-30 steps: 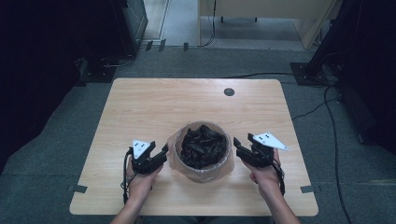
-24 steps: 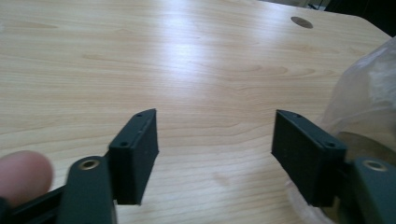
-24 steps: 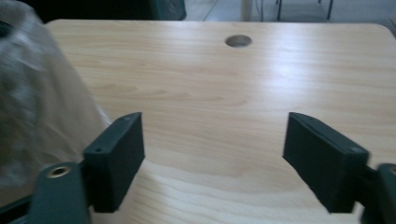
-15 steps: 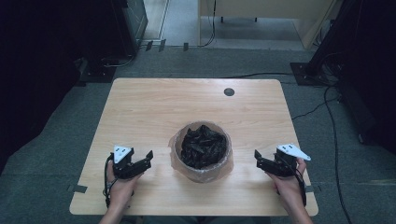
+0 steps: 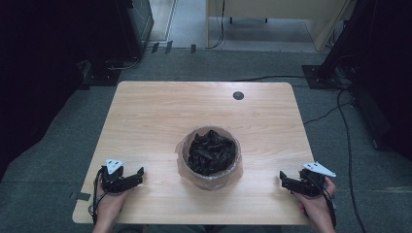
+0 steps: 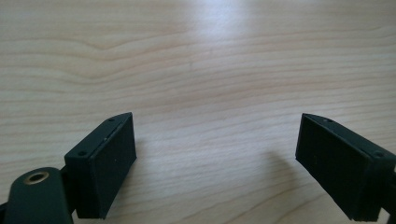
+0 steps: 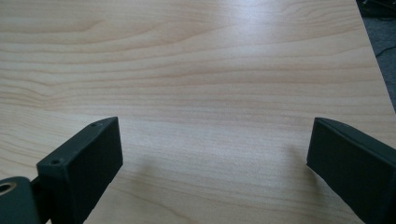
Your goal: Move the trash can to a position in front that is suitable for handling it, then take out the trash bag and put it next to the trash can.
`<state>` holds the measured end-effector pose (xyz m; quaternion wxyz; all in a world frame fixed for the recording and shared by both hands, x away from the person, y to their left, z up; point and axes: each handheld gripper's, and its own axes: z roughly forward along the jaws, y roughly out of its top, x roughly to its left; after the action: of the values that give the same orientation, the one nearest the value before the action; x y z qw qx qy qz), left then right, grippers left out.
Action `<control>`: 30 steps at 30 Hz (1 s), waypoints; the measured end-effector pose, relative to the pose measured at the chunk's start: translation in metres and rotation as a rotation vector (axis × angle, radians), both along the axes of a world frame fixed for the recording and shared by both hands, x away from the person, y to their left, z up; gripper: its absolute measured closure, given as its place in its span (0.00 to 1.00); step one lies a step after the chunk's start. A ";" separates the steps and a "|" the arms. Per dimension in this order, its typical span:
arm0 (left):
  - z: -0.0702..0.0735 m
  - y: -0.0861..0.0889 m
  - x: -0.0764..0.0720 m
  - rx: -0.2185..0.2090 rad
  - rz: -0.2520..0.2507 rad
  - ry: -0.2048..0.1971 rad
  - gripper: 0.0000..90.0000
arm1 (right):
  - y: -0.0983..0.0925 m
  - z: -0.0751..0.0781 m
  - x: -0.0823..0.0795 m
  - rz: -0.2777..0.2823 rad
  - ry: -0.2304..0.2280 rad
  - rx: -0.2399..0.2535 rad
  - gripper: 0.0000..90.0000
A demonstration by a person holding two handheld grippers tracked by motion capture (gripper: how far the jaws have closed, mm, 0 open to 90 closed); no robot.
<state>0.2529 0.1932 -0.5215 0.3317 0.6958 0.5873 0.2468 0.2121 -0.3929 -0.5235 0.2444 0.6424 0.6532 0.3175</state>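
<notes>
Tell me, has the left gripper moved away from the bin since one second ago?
Yes. The left gripper has moved left and toward the near table edge, away from the bin, its empty jaws opening.

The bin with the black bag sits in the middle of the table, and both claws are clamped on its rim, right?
Not quite. The bin is mid-table, but the left claw and right claw rest apart from it near the front corners, jaws open and empty, as the high view shows.

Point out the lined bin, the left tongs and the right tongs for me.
bin [image 5: 180,156], high view, on its left rim under the clear liner.
left tongs [image 5: 137,175], high view, midway between the open tips.
right tongs [image 5: 285,179], high view, midway between the open tips.
</notes>
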 end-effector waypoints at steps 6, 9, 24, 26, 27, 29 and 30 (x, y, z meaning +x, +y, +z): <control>0.000 -0.004 0.001 0.053 -0.021 0.008 0.13 | 0.007 -0.004 0.000 0.034 0.010 -0.071 0.03; -0.001 -0.004 0.001 0.053 -0.023 0.008 0.13 | 0.006 -0.005 -0.001 0.036 0.004 -0.067 0.03; 0.001 -0.022 -0.003 0.005 -0.055 0.004 0.14 | 0.007 -0.005 0.002 0.024 0.005 -0.068 0.03; 0.001 -0.031 -0.004 0.010 -0.078 0.000 0.14 | 0.007 -0.005 0.003 0.022 0.006 -0.068 0.03; 0.001 -0.036 -0.005 0.011 -0.093 0.002 0.14 | 0.007 -0.005 0.003 0.022 0.006 -0.068 0.03; 0.001 -0.046 -0.007 0.011 -0.113 -0.005 0.14 | 0.007 -0.005 0.003 0.022 0.006 -0.068 0.03; 0.002 -0.051 -0.007 0.013 -0.125 -0.006 0.14 | 0.007 -0.005 0.003 0.022 0.006 -0.068 0.03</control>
<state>0.2458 0.1420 -0.5199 0.3436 0.7325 0.5401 0.2316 0.2149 -0.3859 -0.5285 0.2607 0.6274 0.6715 0.2959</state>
